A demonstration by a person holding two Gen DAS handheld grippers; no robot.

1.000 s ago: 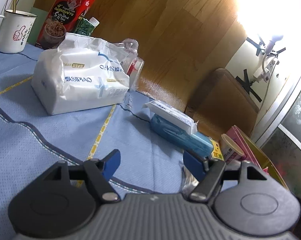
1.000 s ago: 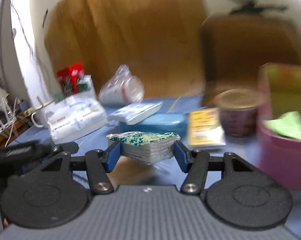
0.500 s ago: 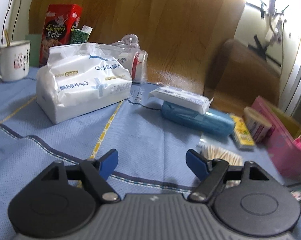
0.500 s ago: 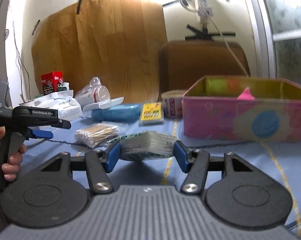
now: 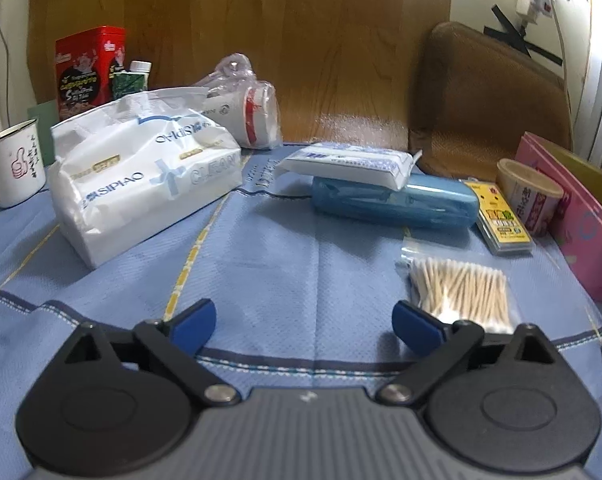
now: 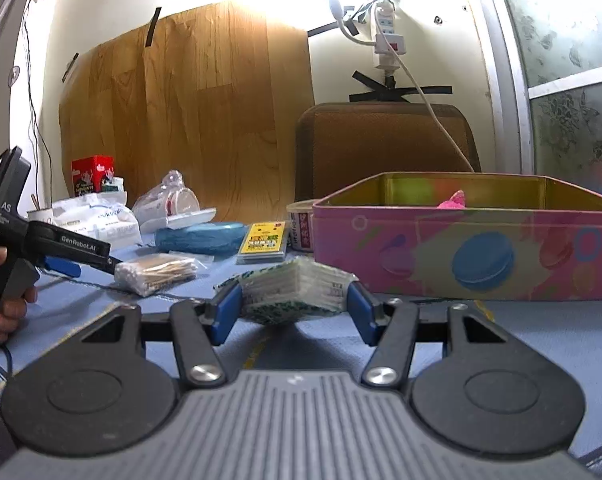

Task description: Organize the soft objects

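Right gripper pinches a soft tissue pack

The squishy, crinkly pack sits between its blue pads, above the cloth, near the pink tin. The left gripper has just been opening; its jaws stand wide with nothing between, beside bagged swabs.

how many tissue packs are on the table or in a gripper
3: big white tissue pack far left, flat pack atop the blue case, green-patterned pack in the right gripper. Others may be hidden.
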